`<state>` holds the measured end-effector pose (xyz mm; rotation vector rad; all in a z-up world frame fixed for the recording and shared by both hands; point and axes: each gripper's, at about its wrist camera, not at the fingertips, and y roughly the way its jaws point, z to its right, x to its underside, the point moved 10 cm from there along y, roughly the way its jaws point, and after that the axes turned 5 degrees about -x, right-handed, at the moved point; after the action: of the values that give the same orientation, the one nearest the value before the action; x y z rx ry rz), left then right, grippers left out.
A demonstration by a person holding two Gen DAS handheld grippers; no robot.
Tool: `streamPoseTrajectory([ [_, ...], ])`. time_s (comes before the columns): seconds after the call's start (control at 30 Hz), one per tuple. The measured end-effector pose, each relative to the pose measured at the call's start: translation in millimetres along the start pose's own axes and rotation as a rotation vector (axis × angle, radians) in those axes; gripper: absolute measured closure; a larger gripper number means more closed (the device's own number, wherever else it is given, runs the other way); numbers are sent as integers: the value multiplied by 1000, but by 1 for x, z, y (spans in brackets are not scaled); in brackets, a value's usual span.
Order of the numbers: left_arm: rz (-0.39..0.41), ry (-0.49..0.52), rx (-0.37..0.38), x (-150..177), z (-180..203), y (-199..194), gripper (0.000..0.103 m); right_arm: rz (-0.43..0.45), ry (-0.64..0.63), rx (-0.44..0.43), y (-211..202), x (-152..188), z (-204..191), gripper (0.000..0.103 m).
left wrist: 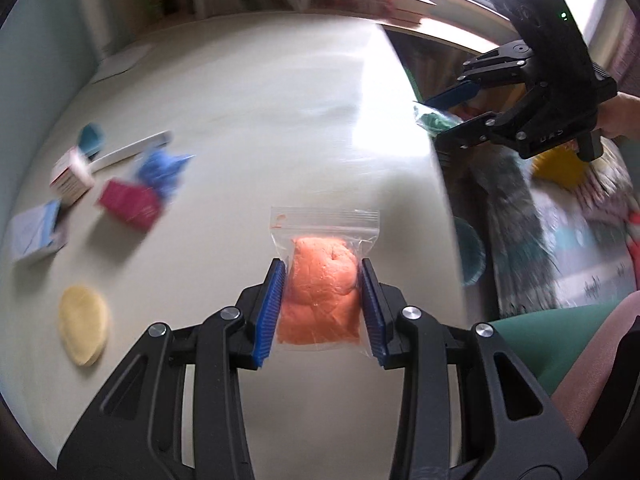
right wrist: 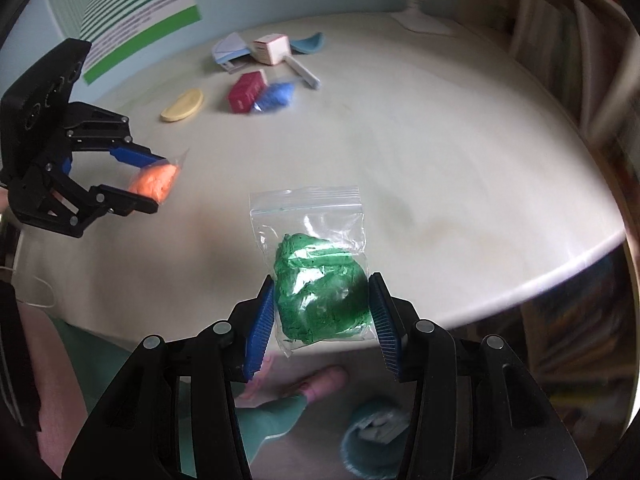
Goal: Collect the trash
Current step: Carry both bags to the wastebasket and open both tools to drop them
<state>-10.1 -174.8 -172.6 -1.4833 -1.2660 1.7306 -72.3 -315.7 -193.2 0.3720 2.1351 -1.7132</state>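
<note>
Left tongs pinch the orange bag, right tongs the green bag (both gripped firmly); carry each steadily to the bin.

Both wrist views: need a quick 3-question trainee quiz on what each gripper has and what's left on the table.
1. True or false: the left gripper is shut on a clear zip bag of orange dough.
2. What does the right gripper hold? A) a dark red box B) a clear zip bag of green dough C) a pale yellow disc
3. Fill in: beside the dark red box on the white table lies a crumpled ____ bag.

Key: 1 true; 2 B; 3 blue.
</note>
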Motion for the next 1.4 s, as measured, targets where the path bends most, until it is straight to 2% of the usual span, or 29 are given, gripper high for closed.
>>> streamPoseTrajectory([
  [0.13,-5,102,34,-12,37,6,68,19,89,28,-20,41,13,56],
  [0.27,0,163,77,-33,77,16,68,37,180,53,-37,77,33,56],
  [0.37,-4,196,104,-48,109,28,68,59,274,62,-52,116,53,56],
  [0.67,-50,330,185,-78,230,73,68,59,487,73,-89,241,100,56],
  [0.83,-116,400,245,-85,290,108,68,59,586,59,-97,300,116,56],
  [1.1,-200,505,326,-85,368,152,68,65,722,27,-102,363,132,56],
  [1.23,-236,563,321,-82,389,171,68,73,790,15,-100,385,140,56],
  [1.4,-275,569,332,-86,408,191,67,89,831,-10,-99,396,150,54],
])
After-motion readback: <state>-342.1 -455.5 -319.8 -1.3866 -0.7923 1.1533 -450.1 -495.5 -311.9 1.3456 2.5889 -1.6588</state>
